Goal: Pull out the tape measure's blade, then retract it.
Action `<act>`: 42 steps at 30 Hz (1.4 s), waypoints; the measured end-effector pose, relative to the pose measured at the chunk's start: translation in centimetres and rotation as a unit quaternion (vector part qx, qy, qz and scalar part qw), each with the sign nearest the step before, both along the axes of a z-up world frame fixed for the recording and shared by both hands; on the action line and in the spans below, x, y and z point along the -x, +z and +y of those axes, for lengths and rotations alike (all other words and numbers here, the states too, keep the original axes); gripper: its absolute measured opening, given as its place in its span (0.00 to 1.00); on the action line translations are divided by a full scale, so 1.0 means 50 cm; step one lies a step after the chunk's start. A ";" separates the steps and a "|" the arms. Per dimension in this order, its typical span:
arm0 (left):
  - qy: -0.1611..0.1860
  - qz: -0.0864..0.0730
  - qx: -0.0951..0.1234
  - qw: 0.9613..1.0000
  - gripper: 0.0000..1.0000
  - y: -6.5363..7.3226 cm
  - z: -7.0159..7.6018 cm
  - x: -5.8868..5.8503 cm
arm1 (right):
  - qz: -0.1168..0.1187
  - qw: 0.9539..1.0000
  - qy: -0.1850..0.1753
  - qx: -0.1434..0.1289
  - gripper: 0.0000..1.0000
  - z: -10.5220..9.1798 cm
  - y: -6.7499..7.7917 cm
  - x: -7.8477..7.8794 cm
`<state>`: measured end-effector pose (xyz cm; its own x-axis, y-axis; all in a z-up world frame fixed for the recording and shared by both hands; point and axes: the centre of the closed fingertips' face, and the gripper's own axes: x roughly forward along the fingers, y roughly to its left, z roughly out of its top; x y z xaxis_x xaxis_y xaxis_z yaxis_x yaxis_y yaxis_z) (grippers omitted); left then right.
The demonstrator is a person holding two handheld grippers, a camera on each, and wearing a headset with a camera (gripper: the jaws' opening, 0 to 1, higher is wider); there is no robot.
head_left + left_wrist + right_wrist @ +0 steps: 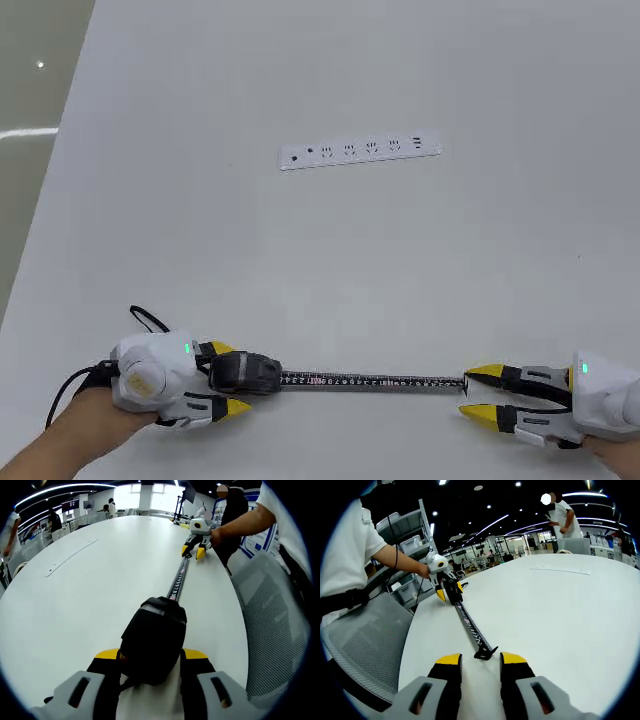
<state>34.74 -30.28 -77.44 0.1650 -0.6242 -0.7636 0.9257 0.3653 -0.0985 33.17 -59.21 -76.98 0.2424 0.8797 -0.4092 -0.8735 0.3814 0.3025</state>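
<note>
The left gripper (pixel 232 377) has its yellow-tipped fingers (pixel 196 654) closed on the sides of the black, rounded plastic tape measure case (pixel 152 640), which appears to rest on the white counter (pixel 350 260). The dark, graduated metal blade (pixel 370 380) leaves the case mouth ahead of the left fingers and lies flat on the counter in a straight line to the right gripper (pixel 482 392). The small black end hook (pixel 485 654) sits just ahead of the right fingertips, in line with the gap between them. The right fingers (pixel 449 661) stand apart and appear to touch neither hook nor blade. From this layout, the pull-out looks complete and retraction is judged to be the step in hand. Since the blade lies extended with nothing gripping it, a lock or internal friction is probably holding it, but no lock control can be made out behind the left fingers. Clamp the case firmly so that it cannot skid toward the hook when the spring takes up the blade. Close the right fingers lightly on the hook and walk it back toward the left fingers at a controlled rate, without letting it snap home. Align the blade with the case mouth, as a sideways offset between the two sets of fingers risks a kink or a jam.
</note>
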 end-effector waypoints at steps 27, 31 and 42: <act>0.094 -0.003 0.027 0.995 0.52 0.019 0.017 -0.004 | -0.007 0.997 -0.075 0.002 0.36 -0.002 0.017 0.004; 0.123 -0.005 0.034 0.992 0.54 0.020 0.027 -0.006 | -0.017 0.996 -0.091 0.002 0.37 -0.001 0.029 -0.001; 0.188 -0.020 0.064 0.980 0.57 0.040 0.041 0.006 | -0.021 0.991 -0.134 0.000 0.39 -0.002 0.042 -0.002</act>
